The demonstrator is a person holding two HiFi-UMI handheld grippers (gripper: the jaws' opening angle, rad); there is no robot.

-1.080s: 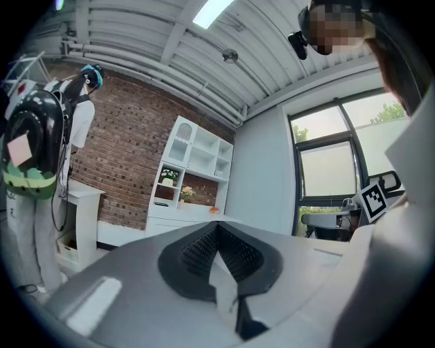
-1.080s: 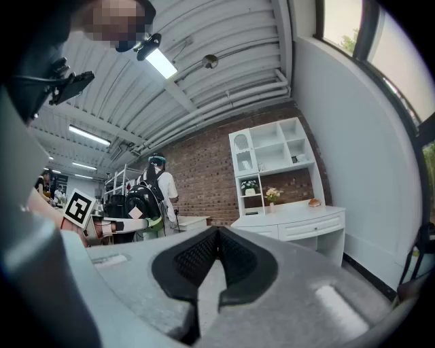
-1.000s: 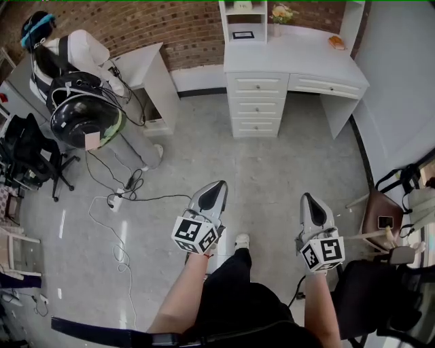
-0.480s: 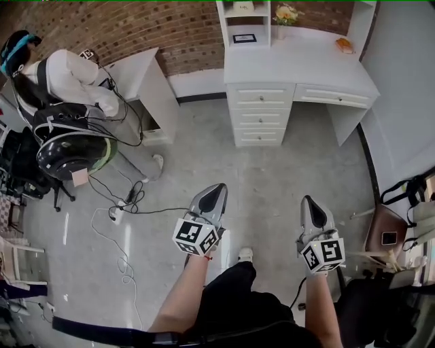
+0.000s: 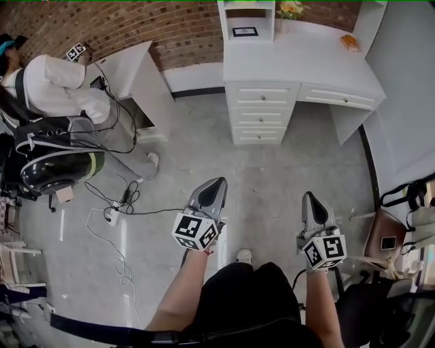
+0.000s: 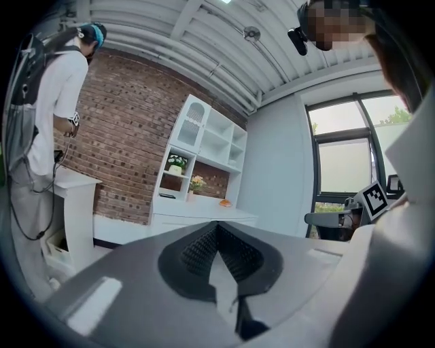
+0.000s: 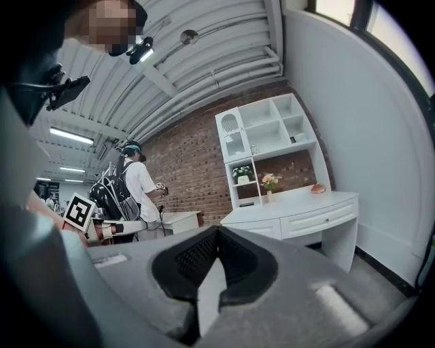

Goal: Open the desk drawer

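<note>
A white desk [image 5: 299,58] stands against the brick wall at the far side of the room. It has a stack of three small drawers [image 5: 264,112] and one wide drawer [image 5: 338,97] to their right, all closed. My left gripper [image 5: 217,183] and right gripper [image 5: 306,197] are held level over the grey floor, well short of the desk and pointing toward it. Both are shut with nothing in them. The left gripper view shows the left gripper [image 6: 217,226] with the desk [image 6: 204,216] far ahead. Past the right gripper [image 7: 217,232] in its own view lies the wide drawer [image 7: 327,219].
A person with a backpack [image 5: 58,85] stands at a second white desk [image 5: 139,71] on the left. Cables and a power strip [image 5: 112,214] lie on the floor. A chair and a bag [image 5: 391,228] stand at the right. A shelf unit [image 5: 246,20] and flowers [image 5: 291,8] top the desk.
Both grippers and the head view have moved forward: the desk sits larger and lower in the head view, and the person on the left has slid toward that edge. Both grippers stay shut.
</note>
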